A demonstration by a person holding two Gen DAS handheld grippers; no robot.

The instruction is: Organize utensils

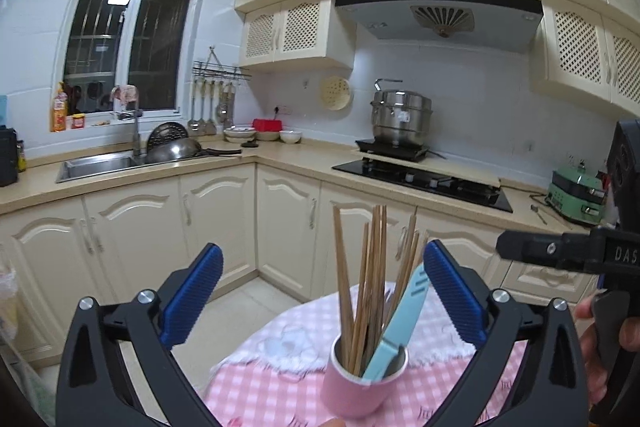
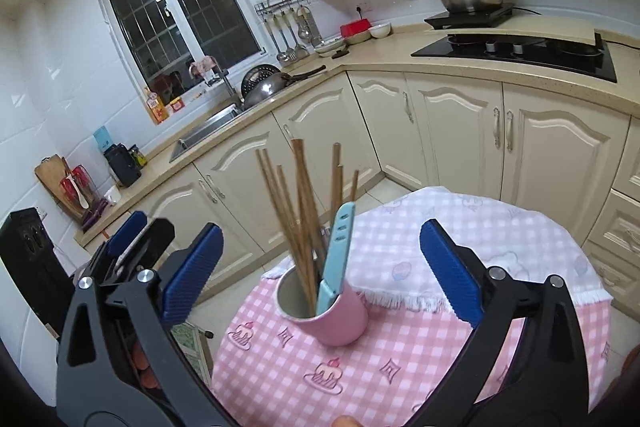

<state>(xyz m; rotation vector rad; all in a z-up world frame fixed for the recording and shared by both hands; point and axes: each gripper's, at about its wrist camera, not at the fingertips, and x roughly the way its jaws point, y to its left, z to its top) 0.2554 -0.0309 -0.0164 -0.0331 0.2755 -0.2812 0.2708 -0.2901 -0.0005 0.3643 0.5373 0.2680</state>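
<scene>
Looks near done: chopsticks (image 2: 304, 211) and blue knife (image 2: 335, 255) standing in pink cup (image 2: 340, 319) on checked table (image 2: 400, 367). Left gripper (image 1: 323, 291) and right gripper (image 2: 320, 271) both spread wide, grasping nothing. No loose utensils visible.

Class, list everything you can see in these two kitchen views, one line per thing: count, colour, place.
cup: one, pink, on the table
chopsticks: a bundle, brown, upright in the cup
knife: one, light blue, leaning in the cup
tablecloth: one, pink check, over the round table
steamer pot: one, silver, by the hob
wok: one, dark, beside the sink
left hand-held gripper: black with blue pads, open, around the cup without touching
right hand-held gripper: same colours, open
</scene>
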